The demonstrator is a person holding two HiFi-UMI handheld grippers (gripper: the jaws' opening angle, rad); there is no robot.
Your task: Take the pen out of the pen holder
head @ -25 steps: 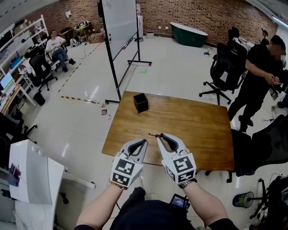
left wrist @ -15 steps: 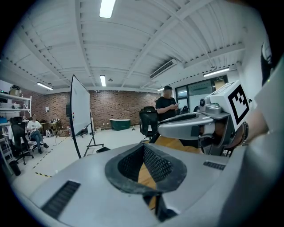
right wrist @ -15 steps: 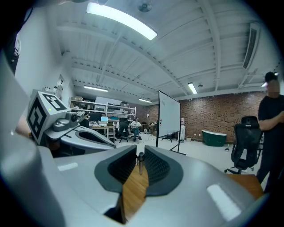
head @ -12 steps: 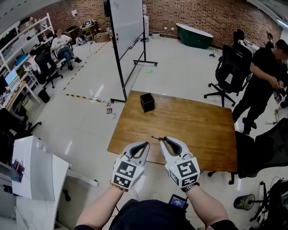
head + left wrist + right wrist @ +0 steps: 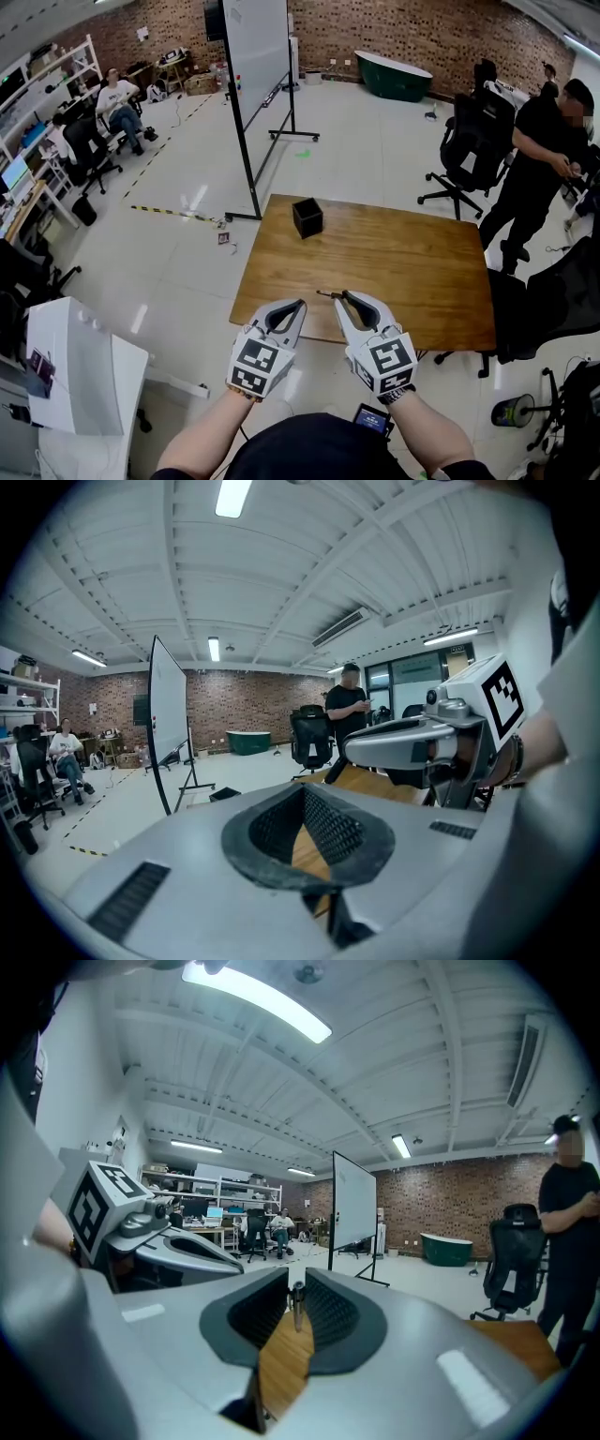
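A black square pen holder [image 5: 307, 217] stands near the far left corner of the wooden table [image 5: 412, 272]. My right gripper [image 5: 344, 296] hovers over the table's near edge, shut on a thin dark pen [image 5: 328, 294] that sticks out leftward from its tips. In the right gripper view the pen [image 5: 297, 1303] stands clamped between the closed pads. My left gripper [image 5: 298, 304] hangs beside the right one, just off the near edge, its jaws together with nothing between them. The left gripper view shows its tips [image 5: 305, 791] meeting, with the right gripper [image 5: 412, 747] alongside.
A rolling whiteboard [image 5: 253, 56] stands beyond the table's far left. Office chairs [image 5: 473, 141] and a person in black [image 5: 544, 150] are at the right. A white cabinet [image 5: 75, 375] sits at the near left. Seated people [image 5: 112, 98] are far left.
Both grippers have drawn slightly back toward the table's near edge, and the view shifted a little. The pen stays in the right gripper. The pen holder has not moved.
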